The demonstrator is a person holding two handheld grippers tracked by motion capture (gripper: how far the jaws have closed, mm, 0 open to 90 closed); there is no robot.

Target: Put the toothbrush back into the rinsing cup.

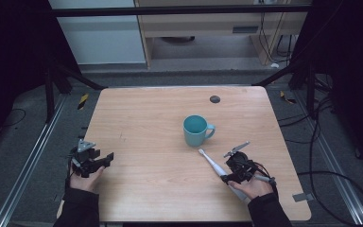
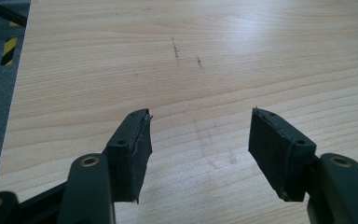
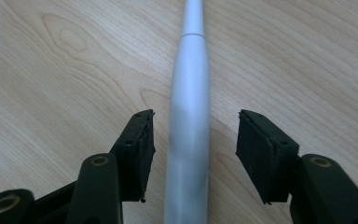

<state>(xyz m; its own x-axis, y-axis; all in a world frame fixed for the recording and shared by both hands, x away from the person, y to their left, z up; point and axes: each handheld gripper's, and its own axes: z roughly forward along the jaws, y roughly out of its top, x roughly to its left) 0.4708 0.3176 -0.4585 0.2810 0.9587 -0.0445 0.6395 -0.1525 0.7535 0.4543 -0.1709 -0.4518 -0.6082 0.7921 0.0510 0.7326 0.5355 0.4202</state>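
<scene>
The electric toothbrush (image 3: 189, 116) lies flat on the wooden table (image 1: 146, 123), just in front of the teal mug (image 1: 196, 130), its brush head pointing toward the mug and its handle running back toward the person's right hand. The right gripper (image 3: 193, 154) straddles that handle: the long axis passes straight up between the two pads (image 3: 137, 154), which stand partly open with a gap on each side and press on nothing. The left gripper (image 2: 200, 154) rests wide open and empty over bare wood, well apart from the mug. Dark floor, cables and pale cabinets lie beyond the table.
</scene>
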